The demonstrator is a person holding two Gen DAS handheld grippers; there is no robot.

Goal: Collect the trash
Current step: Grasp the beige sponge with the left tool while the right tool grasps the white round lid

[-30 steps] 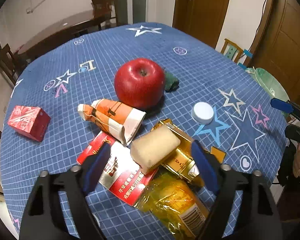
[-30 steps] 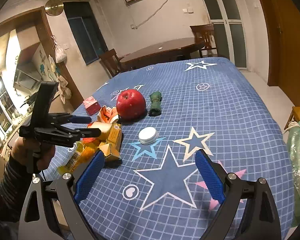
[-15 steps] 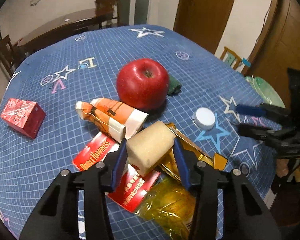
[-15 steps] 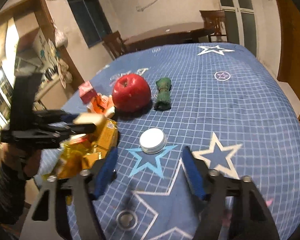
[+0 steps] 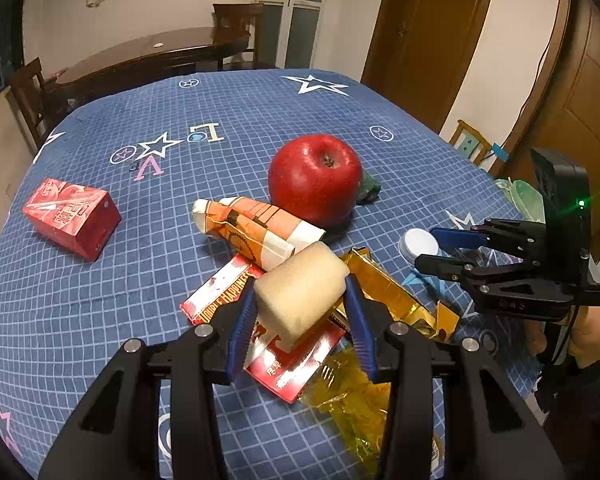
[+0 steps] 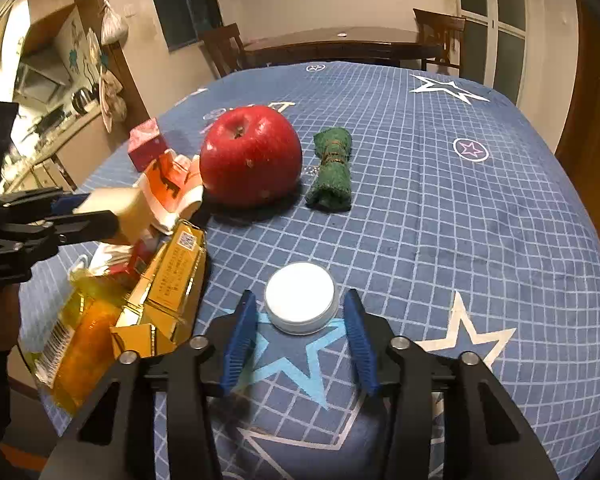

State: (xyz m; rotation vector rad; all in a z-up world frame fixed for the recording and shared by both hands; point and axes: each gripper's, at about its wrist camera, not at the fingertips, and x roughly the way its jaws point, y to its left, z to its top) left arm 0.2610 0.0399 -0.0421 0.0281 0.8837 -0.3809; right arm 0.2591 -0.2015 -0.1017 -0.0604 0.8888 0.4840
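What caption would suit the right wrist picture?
Right gripper closing around a white lid on the blue star tablecloth.

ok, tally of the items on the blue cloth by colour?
Red: 3 - apple, carton, flat pack
Orange: 1 - crushed carton
Gold: 1 - box
Yellow: 1 - wrapper
Beige: 1 - sponge
White: 1 - lid
Green: 1 - cloth roll
Total: 9

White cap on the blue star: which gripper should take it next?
Right. The right gripper already brackets the white cap, its jaws closing around it. The left gripper is occupied, shut on the sponge.
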